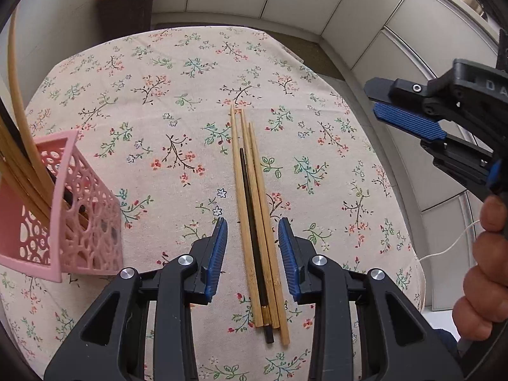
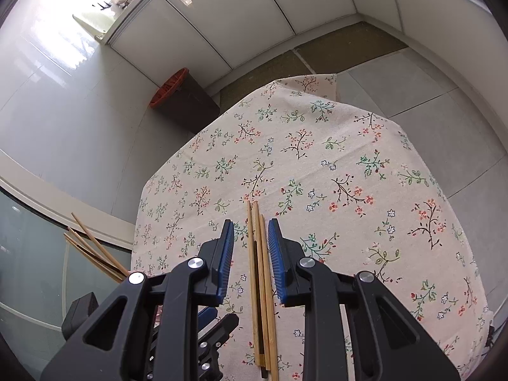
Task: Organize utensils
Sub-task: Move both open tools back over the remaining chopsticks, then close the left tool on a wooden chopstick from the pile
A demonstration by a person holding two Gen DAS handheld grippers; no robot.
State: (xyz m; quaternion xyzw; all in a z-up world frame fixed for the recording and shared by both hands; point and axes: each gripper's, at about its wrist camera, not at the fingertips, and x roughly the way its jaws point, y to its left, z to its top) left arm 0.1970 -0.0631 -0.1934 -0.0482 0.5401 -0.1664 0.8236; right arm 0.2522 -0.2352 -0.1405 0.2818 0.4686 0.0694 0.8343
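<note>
From the left wrist, the left gripper (image 1: pixel 253 247) hangs over the near end of the chopsticks (image 1: pixel 254 222), a bundle of three bamboo sticks and one black stick lying mid-table on the floral tablecloth (image 1: pixel 177 101), running from the near edge toward the far one; its jaws stand apart with nothing clamped, so closing now could pinch only some sticks and roll the rest aside. The pink holder (image 1: pixel 79 209), already stocked, sits at the left edge, where a careless swing could tip it. From the right wrist, the right gripper (image 2: pixel 250 254) also straddles the bundle, fingers apart and clear of it, so the two tools may collide.
</note>
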